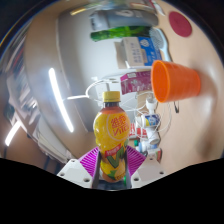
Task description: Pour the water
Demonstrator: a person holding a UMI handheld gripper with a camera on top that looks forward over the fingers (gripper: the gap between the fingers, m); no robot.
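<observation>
A pale worktop (60, 120) fills most of the fisheye view, curving away behind everything else; the landmark is a yellow drink bottle (112, 140) with a yellow cap and a red and yellow label, standing upright in the foreground; above and to the right of the bottle an orange plastic cup (173, 80) appears tilted on its side, its open mouth turned toward the right, and whether it rests on something or is held up cannot be told; just right of the bottle, lower than the cup, stands a smaller white bottle (150, 127) with a colourful label; well beyond the bottle, far back, lie cartons and packets (128, 45) in green and white; the hand-held gripper (113, 163) points forward and roughly level, its two pink pads (92, 160) set against either side of the bottle's lower body, so it seems clamped on the bottle; judging by this, the grasp is made but no pouring has begun: the bottle is still capped and upright; lifting, bringing it to the cup and tipping all remain
</observation>
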